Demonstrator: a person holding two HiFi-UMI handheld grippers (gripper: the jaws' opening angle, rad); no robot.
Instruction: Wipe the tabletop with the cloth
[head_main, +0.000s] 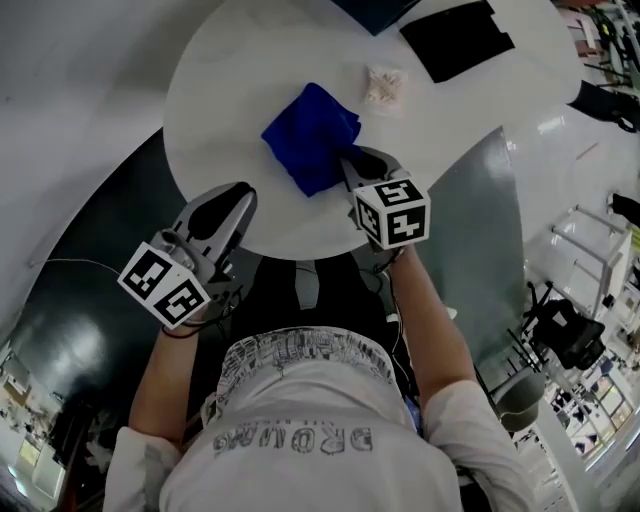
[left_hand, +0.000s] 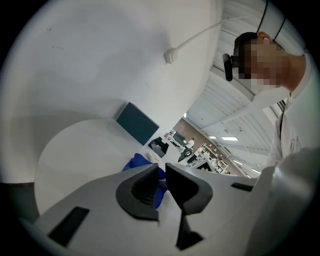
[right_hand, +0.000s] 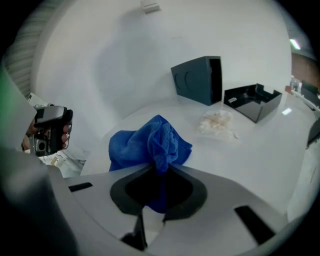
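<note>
A crumpled blue cloth (head_main: 308, 135) lies on the round white table (head_main: 225, 85), near its front edge. My right gripper (head_main: 347, 162) is shut on the cloth's near right corner. In the right gripper view the cloth (right_hand: 147, 142) bunches up from between the jaws of that gripper (right_hand: 160, 169). My left gripper (head_main: 240, 197) hovers at the table's front left edge, left of the cloth and apart from it. Its jaws stand together with nothing between them. The left gripper view shows the cloth (left_hand: 136, 162) just beyond that gripper (left_hand: 162, 172).
A pale crumpled scrap (head_main: 385, 86) lies just beyond the cloth to the right. A black tray (head_main: 457, 38) and a dark box (head_main: 378, 10) stand at the far side of the table. The table's front edge is right below both grippers.
</note>
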